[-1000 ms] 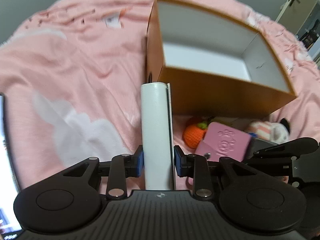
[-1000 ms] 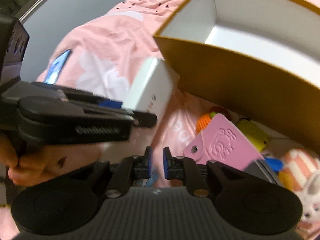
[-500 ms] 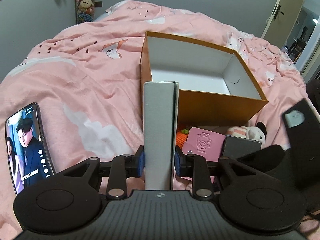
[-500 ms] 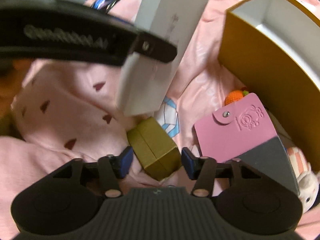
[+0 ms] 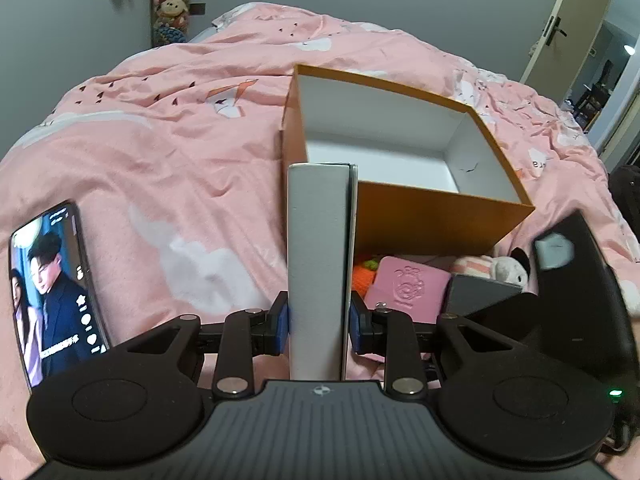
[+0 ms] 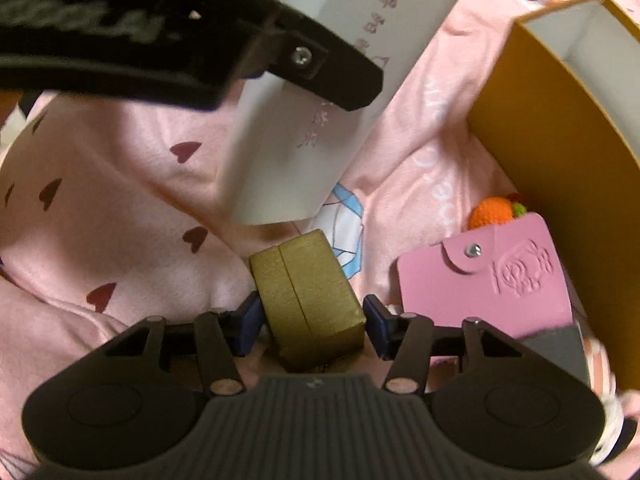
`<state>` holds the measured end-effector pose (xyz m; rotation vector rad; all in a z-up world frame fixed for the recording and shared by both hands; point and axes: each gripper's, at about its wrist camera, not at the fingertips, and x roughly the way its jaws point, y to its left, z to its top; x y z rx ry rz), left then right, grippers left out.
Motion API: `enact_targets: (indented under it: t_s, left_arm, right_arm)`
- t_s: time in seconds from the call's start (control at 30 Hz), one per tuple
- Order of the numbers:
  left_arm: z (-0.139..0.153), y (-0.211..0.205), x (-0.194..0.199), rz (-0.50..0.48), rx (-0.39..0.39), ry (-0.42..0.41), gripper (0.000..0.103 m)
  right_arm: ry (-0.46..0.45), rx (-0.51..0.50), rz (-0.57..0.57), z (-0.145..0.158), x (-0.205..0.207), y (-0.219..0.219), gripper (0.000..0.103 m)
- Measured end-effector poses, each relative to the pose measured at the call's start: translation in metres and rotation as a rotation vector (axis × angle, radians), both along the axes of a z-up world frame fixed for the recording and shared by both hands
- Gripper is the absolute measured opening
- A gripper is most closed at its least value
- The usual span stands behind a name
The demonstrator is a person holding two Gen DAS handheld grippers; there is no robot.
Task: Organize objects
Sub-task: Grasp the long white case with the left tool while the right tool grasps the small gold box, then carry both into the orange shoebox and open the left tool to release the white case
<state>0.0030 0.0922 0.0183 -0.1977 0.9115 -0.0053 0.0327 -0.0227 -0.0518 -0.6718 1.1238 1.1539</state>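
Observation:
My left gripper is shut on a tall white box, held upright above the pink bed in front of the open orange box. The white box also shows in the right wrist view, held in the air with the left gripper's black finger across it. My right gripper is open, its pads on either side of a small olive-gold box lying on the blanket; I cannot tell if they touch it.
A pink snap pouch, a grey card, an orange knitted toy and a plush toy lie against the orange box's near wall. A lit phone lies at the left. A door stands at the far right.
My left gripper has lifted the white box and drawn back from the orange box. My right gripper has opened and closed in around the olive-gold box, which the lifted box uncovered.

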Motion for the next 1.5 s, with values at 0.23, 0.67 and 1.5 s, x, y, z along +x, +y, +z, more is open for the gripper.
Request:
enact_targets:
  t_s: [0.23,0.67,1.5]
  left_arm:
    - [0.034,-0.01,0.006,-0.036,-0.01,-0.083,0.032]
    - [0.094,-0.052,0.089,-0.218,-0.009,-0.162,0.033]
    - [-0.064,-0.036,0.272,-0.245,-0.092,0.252,0.032]
  right_arm:
    - [-0.032,0.236,-0.267,0.048,0.014,-0.06,0.053]
    - [-0.217,0.473,-0.617,0.153,0.079,-0.162,0.053]
    - [0.036,0.377,-0.767,0.049,0.246,-0.12,0.053]
